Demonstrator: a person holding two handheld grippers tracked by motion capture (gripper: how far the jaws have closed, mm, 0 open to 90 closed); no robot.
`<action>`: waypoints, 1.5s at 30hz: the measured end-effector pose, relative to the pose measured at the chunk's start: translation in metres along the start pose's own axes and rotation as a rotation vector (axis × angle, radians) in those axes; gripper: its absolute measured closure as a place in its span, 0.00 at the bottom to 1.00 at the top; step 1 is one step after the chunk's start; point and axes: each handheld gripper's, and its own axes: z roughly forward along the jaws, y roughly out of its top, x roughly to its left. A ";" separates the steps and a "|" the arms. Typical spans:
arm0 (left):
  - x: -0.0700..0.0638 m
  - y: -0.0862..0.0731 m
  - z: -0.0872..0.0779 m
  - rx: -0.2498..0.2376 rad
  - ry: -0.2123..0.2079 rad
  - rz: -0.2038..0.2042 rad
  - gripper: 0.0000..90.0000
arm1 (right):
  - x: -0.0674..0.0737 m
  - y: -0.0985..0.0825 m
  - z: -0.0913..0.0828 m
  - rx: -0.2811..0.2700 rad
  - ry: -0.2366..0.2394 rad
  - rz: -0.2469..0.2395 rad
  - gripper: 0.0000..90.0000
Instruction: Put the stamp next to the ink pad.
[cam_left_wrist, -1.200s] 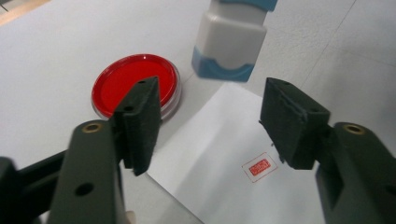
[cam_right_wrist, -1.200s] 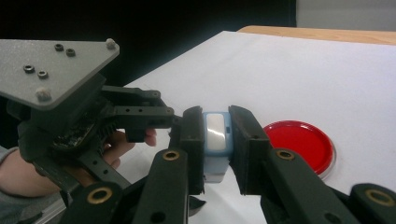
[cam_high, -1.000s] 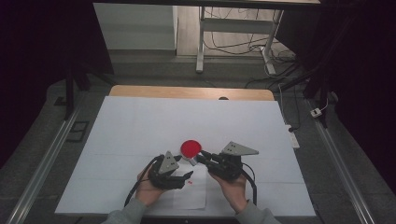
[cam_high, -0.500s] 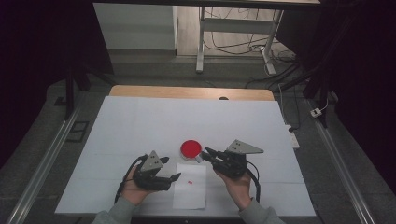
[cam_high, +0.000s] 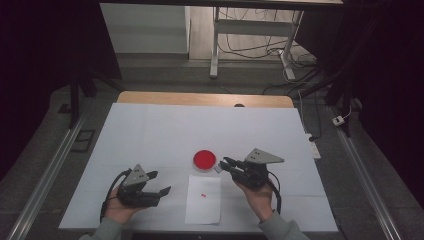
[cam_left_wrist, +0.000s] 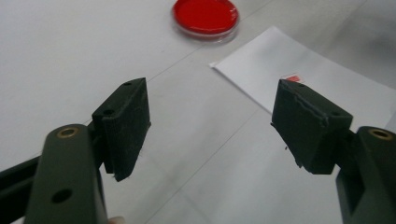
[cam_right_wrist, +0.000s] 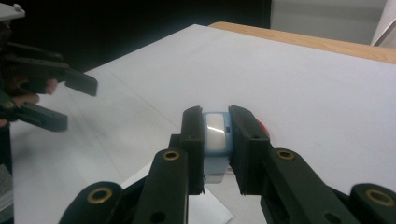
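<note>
A round red dish (cam_high: 204, 159) sits on the white table cover, with a white paper sheet (cam_high: 204, 205) just in front of it that bears a small red mark (cam_high: 203, 194). My right gripper (cam_high: 223, 164) hovers beside the dish, shut on a small light-blue piece with a pale shiny face (cam_right_wrist: 215, 133). A sliver of the dish (cam_right_wrist: 263, 127) peeks from behind its right jaw. My left gripper (cam_high: 160, 182) is left of the paper, open, nothing between its pads (cam_left_wrist: 126, 126). Ahead of it lie the dish (cam_left_wrist: 205, 14) and the paper (cam_left_wrist: 327, 79).
The white cover (cam_high: 150, 130) spreads wide behind and to both sides of the dish. A wooden table edge (cam_high: 200, 98) runs along the back. Metal rails (cam_high: 45, 180) flank the table, and cables lie on the floor beyond.
The left gripper has slid left, off the paper and away from the right gripper. The right gripper has kept its place and its hold.
</note>
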 end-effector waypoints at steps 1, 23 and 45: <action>0.002 -0.002 -0.002 -0.002 0.005 -0.004 0.31 | -0.001 0.000 0.000 0.003 -0.003 -0.003 0.84; 0.019 -0.019 -0.013 0.025 0.032 -0.030 0.31 | -0.019 -0.005 0.008 0.121 -0.126 -0.123 0.84; 0.022 -0.020 -0.012 0.030 0.036 -0.042 0.31 | -0.024 -0.016 0.033 0.241 -0.129 -0.151 0.83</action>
